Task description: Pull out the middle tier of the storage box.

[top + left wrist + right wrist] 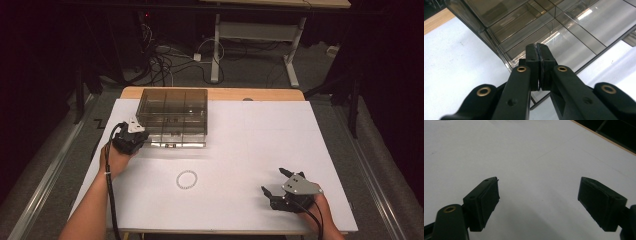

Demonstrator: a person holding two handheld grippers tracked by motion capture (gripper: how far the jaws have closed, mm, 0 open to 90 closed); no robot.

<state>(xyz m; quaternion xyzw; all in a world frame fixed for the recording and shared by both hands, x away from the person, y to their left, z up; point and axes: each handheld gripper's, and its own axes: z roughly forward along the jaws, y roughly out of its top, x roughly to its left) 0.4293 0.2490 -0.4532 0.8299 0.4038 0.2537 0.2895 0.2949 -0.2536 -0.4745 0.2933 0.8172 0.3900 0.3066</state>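
A smoke-tinted clear plastic box (172, 111) with inner dividers stands at the back left of the white sheet (250, 150). My left gripper (144, 135) is at the box's front left corner, its jaws shut. In the left gripper view the gripper (539, 47) has both pads pressed flat together just above the lower edge of the box (564, 27); I see nothing held between them. A small white beaded ring (186, 179) lies on the sheet in front of the box. My right gripper (273, 180) rests at the front right, its jaws wide open over bare sheet (538, 182).
The wooden table edge (215, 93) shows behind the box. Beyond it on the floor are cables (160, 62) and the legs of another table (216, 45). A metal rail (50, 170) runs along the left side.
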